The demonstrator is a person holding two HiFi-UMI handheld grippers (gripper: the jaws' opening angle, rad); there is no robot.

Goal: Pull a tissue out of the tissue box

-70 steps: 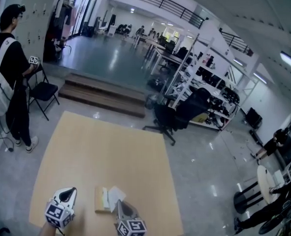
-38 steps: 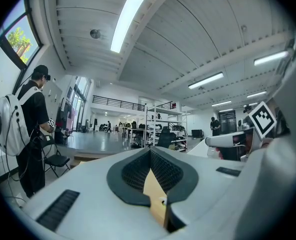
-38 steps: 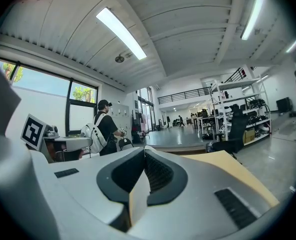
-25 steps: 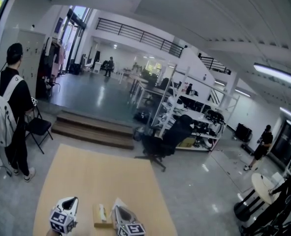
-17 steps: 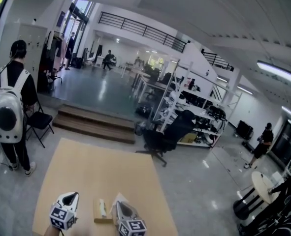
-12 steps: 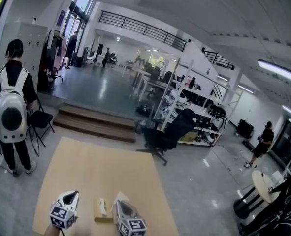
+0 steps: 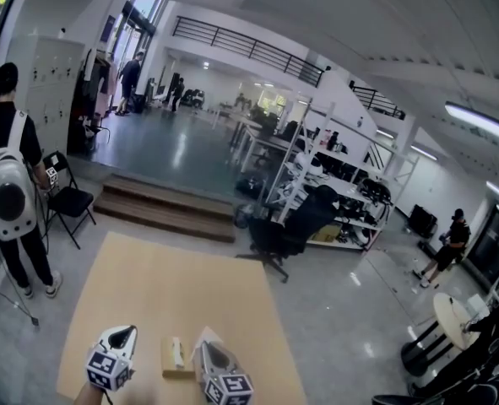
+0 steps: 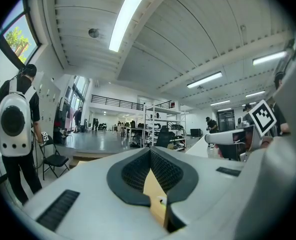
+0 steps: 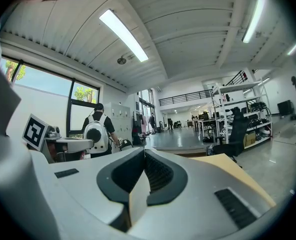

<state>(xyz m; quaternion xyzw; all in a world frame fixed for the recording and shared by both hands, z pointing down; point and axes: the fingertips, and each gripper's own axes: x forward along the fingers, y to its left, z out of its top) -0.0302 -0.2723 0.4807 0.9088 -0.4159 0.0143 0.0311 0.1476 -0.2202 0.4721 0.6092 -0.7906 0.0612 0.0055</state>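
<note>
right gripper | fingers closed | pinching what looks like tissue

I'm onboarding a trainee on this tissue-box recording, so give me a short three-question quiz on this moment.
1. True or false: in the head view, the tissue box sits on the table between the left tongs and the right tongs.
2. The person with the white backpack stands: A) left of the table, B) right of it, C) on it.
3. Fill in: the right tongs' jaws are ____.
Key: 1 true; 2 A; 3 shut.
</note>
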